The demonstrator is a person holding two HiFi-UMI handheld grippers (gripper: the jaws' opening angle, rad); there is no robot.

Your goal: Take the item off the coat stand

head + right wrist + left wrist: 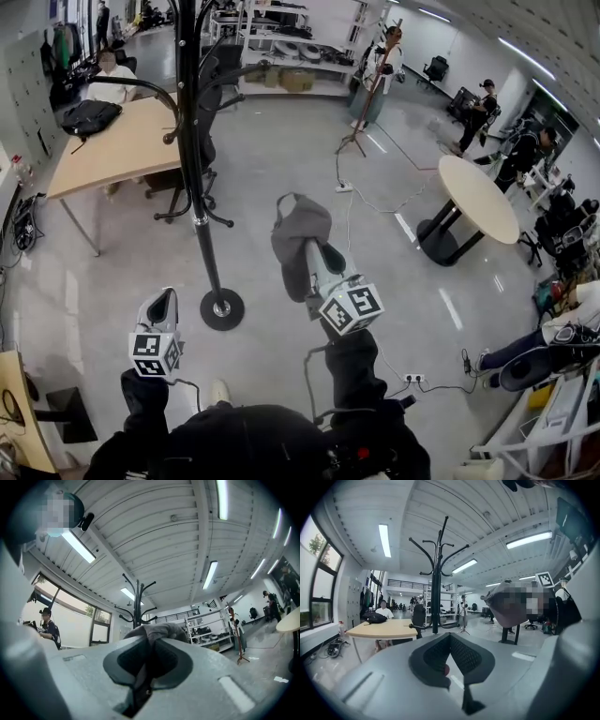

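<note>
Your item point(298, 234): soft grey cloth, matt and creased. Your left gripper point(449, 660) and right gripper point(146, 667): smooth matt grey plastic, with black ribbed pads point(464, 656). Your coat stand point(192, 141): glossy black metal, on a polished grey floor point(112, 309); table point(122, 150) top of pale matt wood.

The head view looks steeply down from above the person onto the floor point(281, 159), close over the left gripper point(161, 302) and right gripper point(314, 251). The left gripper view sits low behind its own fingers point(431, 660) and faces about level across the room, the wooden surface point(389, 629) well off at its left. The right gripper view rides close behind its fingers point(126, 660), tilted up at the ceiling point(178, 541). All three share the coat stand point(192, 141) and the grey garment point(300, 230), nearest in the right gripper view.
</note>
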